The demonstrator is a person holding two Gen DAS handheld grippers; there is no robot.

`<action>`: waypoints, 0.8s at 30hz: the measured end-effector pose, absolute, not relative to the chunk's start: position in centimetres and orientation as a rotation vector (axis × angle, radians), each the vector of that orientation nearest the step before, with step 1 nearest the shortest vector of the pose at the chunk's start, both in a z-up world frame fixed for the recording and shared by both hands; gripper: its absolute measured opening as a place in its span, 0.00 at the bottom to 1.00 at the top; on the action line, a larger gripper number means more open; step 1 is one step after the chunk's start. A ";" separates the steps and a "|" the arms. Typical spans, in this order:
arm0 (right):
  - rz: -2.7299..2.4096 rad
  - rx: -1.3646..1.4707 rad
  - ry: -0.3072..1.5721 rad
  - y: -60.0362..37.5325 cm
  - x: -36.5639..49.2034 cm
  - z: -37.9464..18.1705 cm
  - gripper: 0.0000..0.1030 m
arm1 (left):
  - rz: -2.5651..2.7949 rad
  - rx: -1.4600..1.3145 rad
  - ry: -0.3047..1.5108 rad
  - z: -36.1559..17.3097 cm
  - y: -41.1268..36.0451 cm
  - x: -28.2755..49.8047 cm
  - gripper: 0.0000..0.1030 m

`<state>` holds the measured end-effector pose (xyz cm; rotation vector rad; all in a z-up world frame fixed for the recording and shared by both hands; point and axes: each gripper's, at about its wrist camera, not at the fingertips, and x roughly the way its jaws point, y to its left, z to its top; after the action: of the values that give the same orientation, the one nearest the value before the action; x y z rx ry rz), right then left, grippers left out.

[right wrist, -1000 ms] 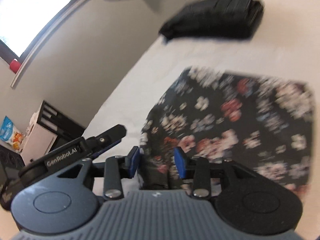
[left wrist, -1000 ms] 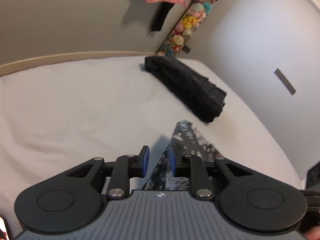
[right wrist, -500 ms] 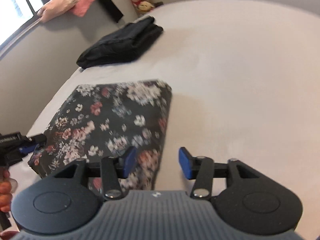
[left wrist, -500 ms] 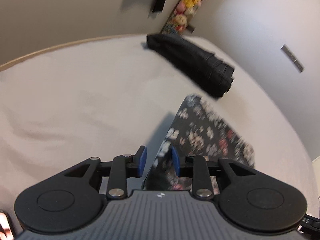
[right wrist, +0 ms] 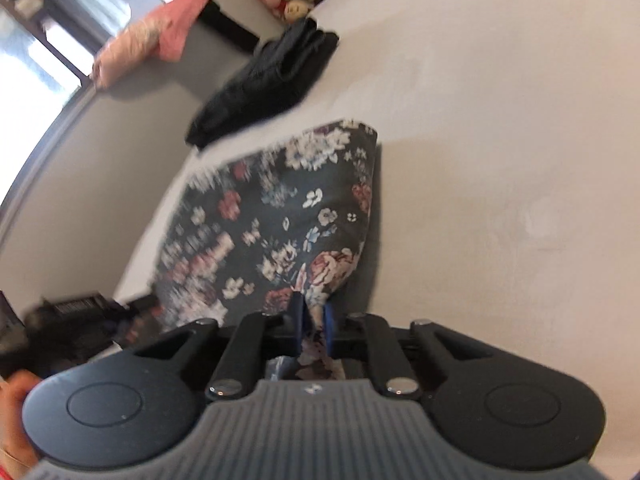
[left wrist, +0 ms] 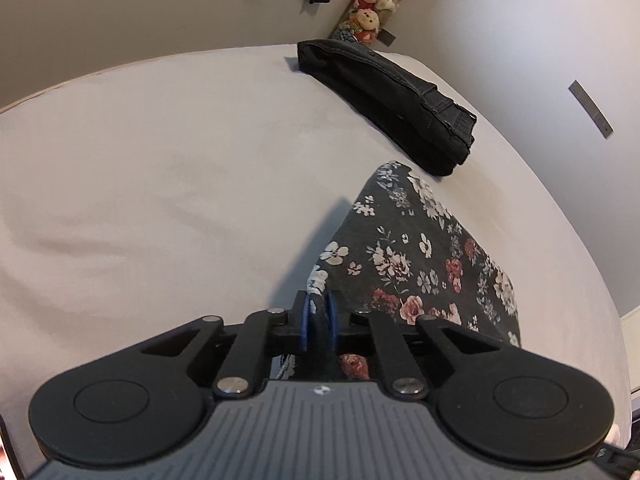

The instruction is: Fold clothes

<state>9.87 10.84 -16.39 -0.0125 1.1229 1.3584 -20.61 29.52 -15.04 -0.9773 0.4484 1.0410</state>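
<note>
A folded dark floral garment [left wrist: 420, 256] lies on the white bed [left wrist: 160, 184], also shown in the right wrist view [right wrist: 272, 220]. My left gripper [left wrist: 319, 314] is shut on the garment's near edge. My right gripper [right wrist: 312, 320] is shut on another near corner of the same garment. The left gripper [right wrist: 76, 316] shows blurred at the lower left of the right wrist view.
A folded black garment [left wrist: 384, 92] lies beyond the floral one near the bed's far corner, also in the right wrist view [right wrist: 268, 80]. Plush toys [left wrist: 372, 4] hang at the wall corner. A pink pillow [right wrist: 152, 48] sits on a window ledge.
Both grippers have closed on the floral garment's near edge; half a second ago both stood open. The right view has swung back over the garment.
</note>
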 end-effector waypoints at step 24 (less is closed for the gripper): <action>1.286 -0.300 0.866 10.8 9.1 -14.2 0.27 | 1.136 -0.820 0.429 -13.0 28.4 -20.0 0.24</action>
<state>9.06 10.84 -14.19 -0.3000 0.8656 1.2862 -20.03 28.40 -13.01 -0.8200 0.4288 1.1363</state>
